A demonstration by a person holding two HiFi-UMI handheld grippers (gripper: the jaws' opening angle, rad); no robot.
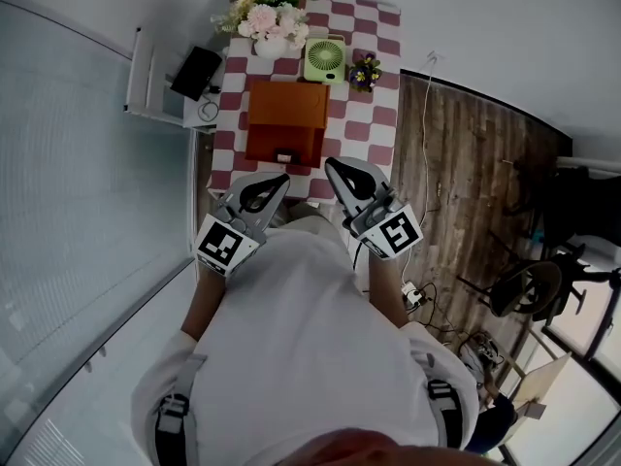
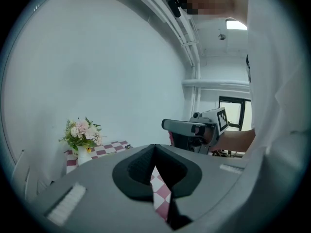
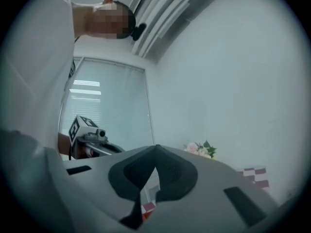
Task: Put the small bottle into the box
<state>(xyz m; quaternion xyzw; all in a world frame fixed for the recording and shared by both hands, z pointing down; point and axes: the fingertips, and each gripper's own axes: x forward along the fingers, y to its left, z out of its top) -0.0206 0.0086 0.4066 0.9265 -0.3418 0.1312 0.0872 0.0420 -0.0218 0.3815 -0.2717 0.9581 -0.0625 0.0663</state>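
A brown box (image 1: 284,119) with its lid down lies in the middle of the table (image 1: 384,115), which has a red-and-white checked cloth. I see no small bottle in any view. My left gripper (image 1: 283,178) hovers at the table's near edge, just short of the box, with its jaws shut and nothing in them. My right gripper (image 1: 330,163) sits beside it, jaws also together and empty. In the left gripper view the left gripper (image 2: 155,146) has its tips meeting, and the right gripper (image 2: 194,127) shows beyond. In the right gripper view the right gripper (image 3: 156,147) is likewise closed.
A vase of flowers (image 1: 262,13), a green fan (image 1: 326,58) and a small flower pot (image 1: 365,71) stand at the table's far end. A white shelf with a black device (image 1: 197,73) is at the left. The wooden floor (image 1: 466,163) at the right carries cables and chairs.
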